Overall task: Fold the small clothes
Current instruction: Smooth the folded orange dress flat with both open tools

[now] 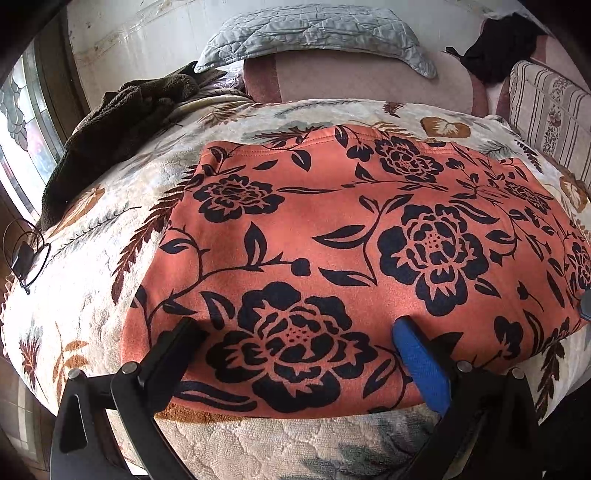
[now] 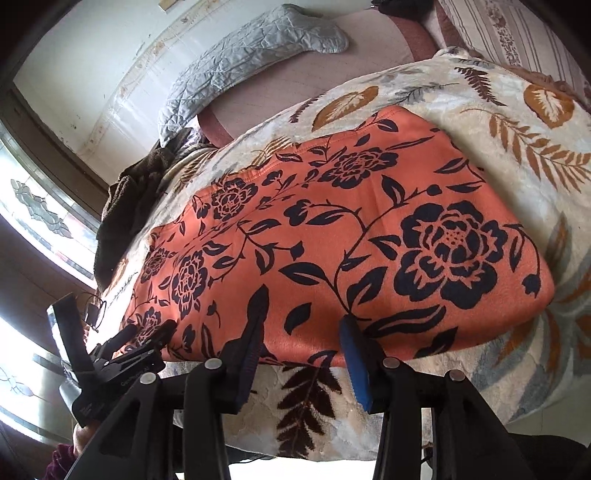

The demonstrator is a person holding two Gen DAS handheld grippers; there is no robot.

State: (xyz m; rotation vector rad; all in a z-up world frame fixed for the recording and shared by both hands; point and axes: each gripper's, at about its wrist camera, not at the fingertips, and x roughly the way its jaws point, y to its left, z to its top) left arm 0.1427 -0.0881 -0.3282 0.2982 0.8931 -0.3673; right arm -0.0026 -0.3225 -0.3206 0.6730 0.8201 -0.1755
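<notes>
An orange garment (image 1: 351,229) printed with black flowers lies spread flat on a cream blanket (image 1: 92,280) with a leaf pattern, which covers the bed. Its near hem runs along the near edge of the blanket, and its far hem lies short of the blanket's far edge. It looks smoothed into a rough rectangle, probably so a fold can be taken across it cleanly.

The left gripper (image 1: 295,332) sits at the near hem toward the garment's left corner, its fingers spread wide with the cloth between and under them, not clamped on anything. The right gripper (image 2: 306,325) sits at the same hem further to the right, its fingers also parted and resting over the fabric without a pinch. Both tools seem placed along one edge so that the hem can be lifted evenly at two points and carried over toward the far hem.

My judgement is that the fold is not yet started: the cloth shows no doubled layer from here, though its far side is hard to read.

Off the blanket, a dark brown towel (image 1: 122,118) is heaped at the far left corner of the bed, and a grey quilted pillow (image 1: 314,29) leans by the wall
</notes>
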